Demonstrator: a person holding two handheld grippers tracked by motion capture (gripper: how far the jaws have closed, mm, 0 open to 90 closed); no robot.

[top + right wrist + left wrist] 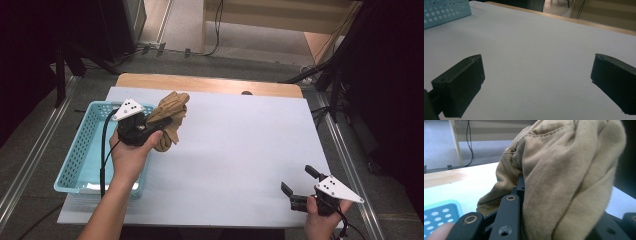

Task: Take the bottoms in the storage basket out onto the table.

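Observation:
A bunched tan cloth [170, 117] hangs from my left gripper [161, 124], just right of the light blue basket [82, 150] at the table's left. The jaws are shut on the cloth; in the left gripper view the tan cloth [564, 177] drapes over the black jaws and hides their tips. My right gripper [299, 181] rests near the table's front right corner, held in a hand. Its jaws stand wide apart with nothing between them, and the right gripper view shows bare white table between the two fingertips [461, 85].
The white table sheet [235, 150] covers a wooden tabletop [200, 82]. The perforated basket's corner [446, 11] lies far left of the right gripper. Dark stands, rails and cables ring the table on the floor.

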